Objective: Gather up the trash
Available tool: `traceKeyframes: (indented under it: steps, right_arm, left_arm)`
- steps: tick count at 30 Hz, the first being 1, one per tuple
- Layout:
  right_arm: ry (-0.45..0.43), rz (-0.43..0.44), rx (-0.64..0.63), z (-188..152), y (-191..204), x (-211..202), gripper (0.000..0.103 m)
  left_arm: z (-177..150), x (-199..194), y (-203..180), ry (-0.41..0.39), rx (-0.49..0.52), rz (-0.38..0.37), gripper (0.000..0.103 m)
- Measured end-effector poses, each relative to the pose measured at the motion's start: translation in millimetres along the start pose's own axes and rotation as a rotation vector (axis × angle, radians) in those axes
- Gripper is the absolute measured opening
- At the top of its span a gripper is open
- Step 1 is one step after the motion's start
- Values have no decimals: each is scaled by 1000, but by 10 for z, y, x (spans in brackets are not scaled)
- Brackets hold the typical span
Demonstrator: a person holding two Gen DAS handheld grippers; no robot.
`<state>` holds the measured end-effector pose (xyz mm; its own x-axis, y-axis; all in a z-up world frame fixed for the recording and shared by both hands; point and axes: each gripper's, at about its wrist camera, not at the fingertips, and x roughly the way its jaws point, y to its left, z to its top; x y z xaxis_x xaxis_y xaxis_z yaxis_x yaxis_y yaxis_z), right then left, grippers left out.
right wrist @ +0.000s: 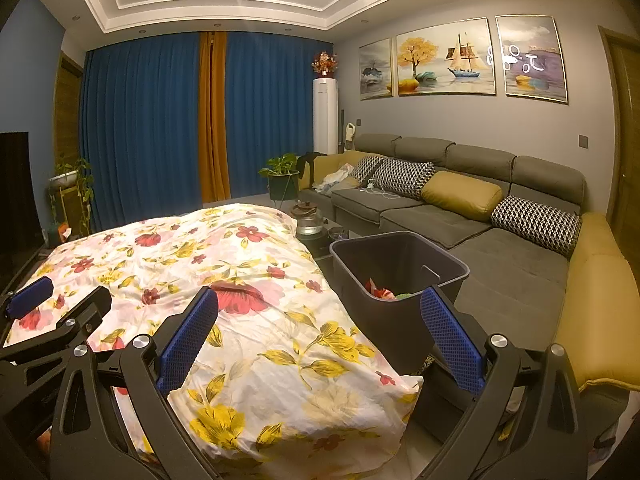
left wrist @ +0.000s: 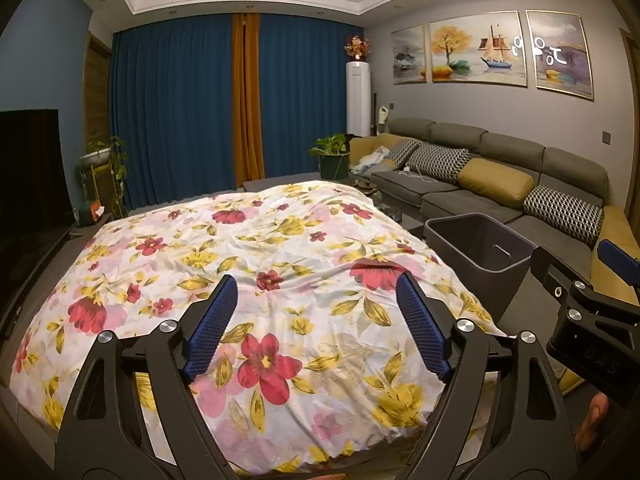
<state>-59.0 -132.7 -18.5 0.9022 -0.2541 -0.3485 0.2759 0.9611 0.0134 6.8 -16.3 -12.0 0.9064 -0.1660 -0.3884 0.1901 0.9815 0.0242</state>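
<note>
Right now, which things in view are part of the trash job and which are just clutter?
Job:
- dark bin, beside the covered table
- trash in the bin
- left gripper, jaws open, empty
- right gripper, jaws open, empty

Lying about:
- floral cloth
- sofa with cushions
- glass kettle
- potted plant

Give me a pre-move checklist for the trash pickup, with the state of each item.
1. Left claw open and empty: ok.
2. Right claw open and empty: ok.
3. Bin upright beside the floral cloth, mouth unobstructed: ok.
4. Trash already in the bin: ok, some red and green pieces show at the bottom.
5. Trash left on the cloth to pick up: not ok, none shows in either view.
6. Trash on the floor around the table: cannot tell, mostly hidden.
</note>
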Motion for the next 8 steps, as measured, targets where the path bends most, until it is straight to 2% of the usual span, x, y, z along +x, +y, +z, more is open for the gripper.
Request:
traceKeyframes:
  steps: [8]
  right_arm:
    - [0,-1,3,11,-1,6,97]
  left_arm:
    - [12,-16,4,1,-9,-11,86]
